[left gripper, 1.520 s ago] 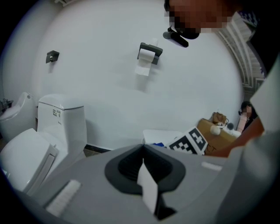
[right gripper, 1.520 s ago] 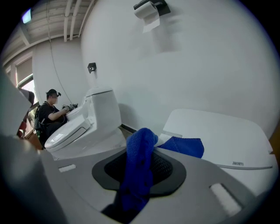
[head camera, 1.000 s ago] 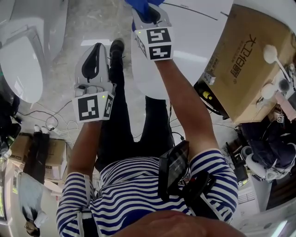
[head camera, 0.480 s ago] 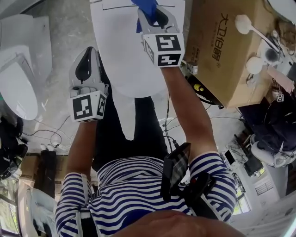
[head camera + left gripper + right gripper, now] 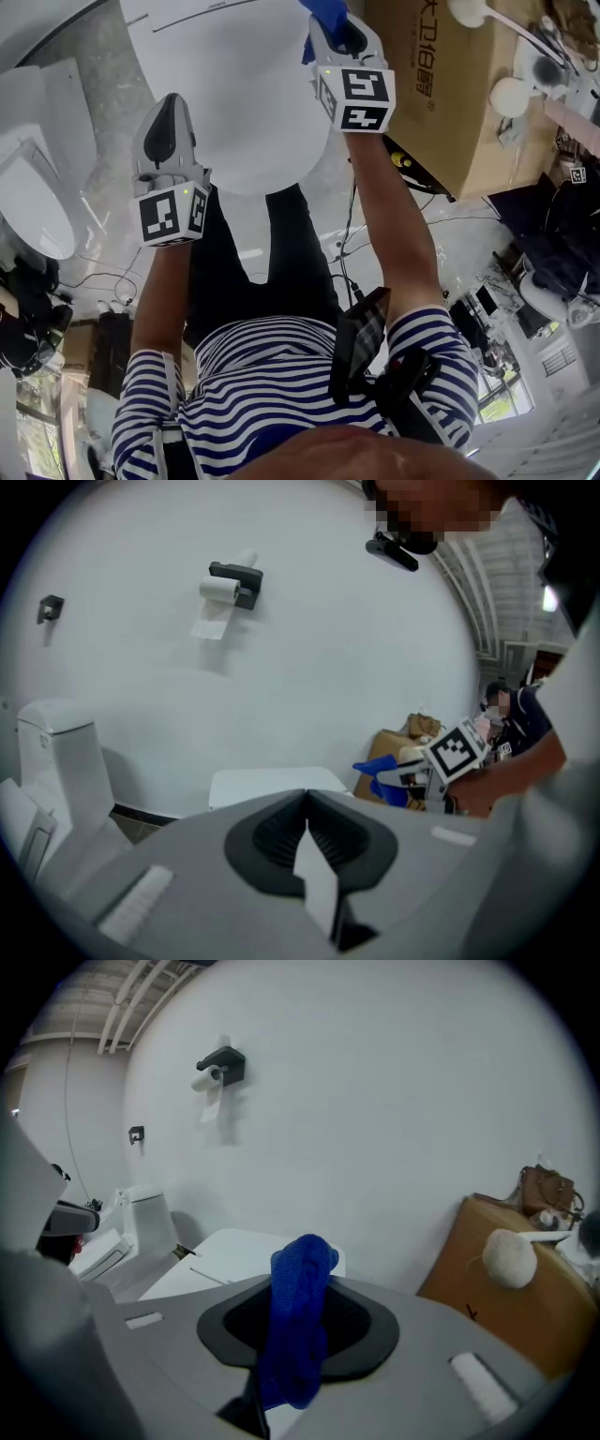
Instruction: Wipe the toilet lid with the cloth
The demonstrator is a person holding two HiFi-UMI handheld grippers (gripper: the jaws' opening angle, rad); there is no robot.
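The white toilet lid (image 5: 239,103) fills the top middle of the head view. My right gripper (image 5: 334,26) hovers over the lid's right edge, shut on a blue cloth (image 5: 324,9) that sticks out past its tips. In the right gripper view the cloth (image 5: 298,1330) hangs bunched between the jaws, with the toilet's tank top (image 5: 246,1252) beyond. My left gripper (image 5: 170,103) hangs at the lid's left edge, jaws together and holding nothing. In the left gripper view the left gripper (image 5: 306,810) faces the white tank (image 5: 267,784), and the blue cloth (image 5: 386,778) shows at right.
A large cardboard box (image 5: 441,89) stands right of the toilet, with round white brushes (image 5: 513,94) on it. A second white toilet (image 5: 33,192) is on the left. Cables (image 5: 347,253) lie on the floor. A toilet-paper holder (image 5: 232,581) hangs on the wall.
The toilet lid has slid down and leftward in the head view, nearer to me. Both grippers now sit at its edges. The right gripper keeps its hold on the cloth.
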